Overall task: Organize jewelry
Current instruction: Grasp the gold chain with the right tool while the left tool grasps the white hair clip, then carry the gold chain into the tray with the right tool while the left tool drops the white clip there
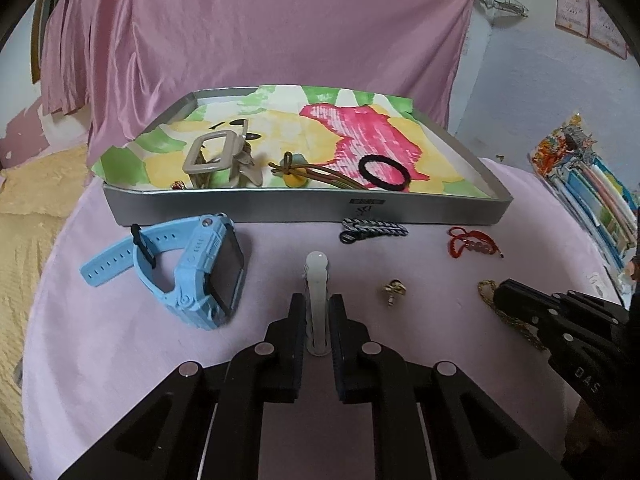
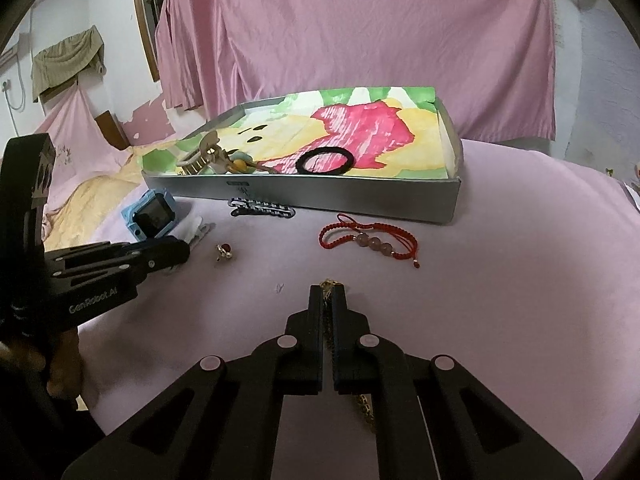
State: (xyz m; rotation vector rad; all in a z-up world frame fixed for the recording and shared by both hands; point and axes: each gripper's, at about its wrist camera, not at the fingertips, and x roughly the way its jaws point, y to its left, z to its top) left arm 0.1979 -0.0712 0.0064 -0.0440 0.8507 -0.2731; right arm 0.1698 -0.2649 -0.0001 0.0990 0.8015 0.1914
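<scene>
A white hair clip (image 1: 317, 280) lies on the pink cloth, and my left gripper (image 1: 317, 306) is shut on it. My right gripper (image 2: 328, 294) is shut on a gold chain (image 2: 366, 408) that trails back under its fingers. A silver tray (image 1: 304, 210) lined with painted paper holds a beige claw clip (image 1: 218, 156), a black hair tie (image 1: 382, 174) and a knotted cord piece (image 1: 294, 170). In front of the tray lie a blue watch (image 1: 188, 268), a braided black-and-white clip (image 1: 372, 230), a red beaded bracelet (image 2: 370, 238) and a small gold ring (image 2: 224, 252).
The round table's pink cloth (image 2: 520, 280) drops off at the left and right edges. A yellow blanket (image 1: 28, 216) lies lower left. Colourful packets (image 1: 588, 192) are stacked at the right. A pink curtain (image 1: 280, 20) hangs behind the tray.
</scene>
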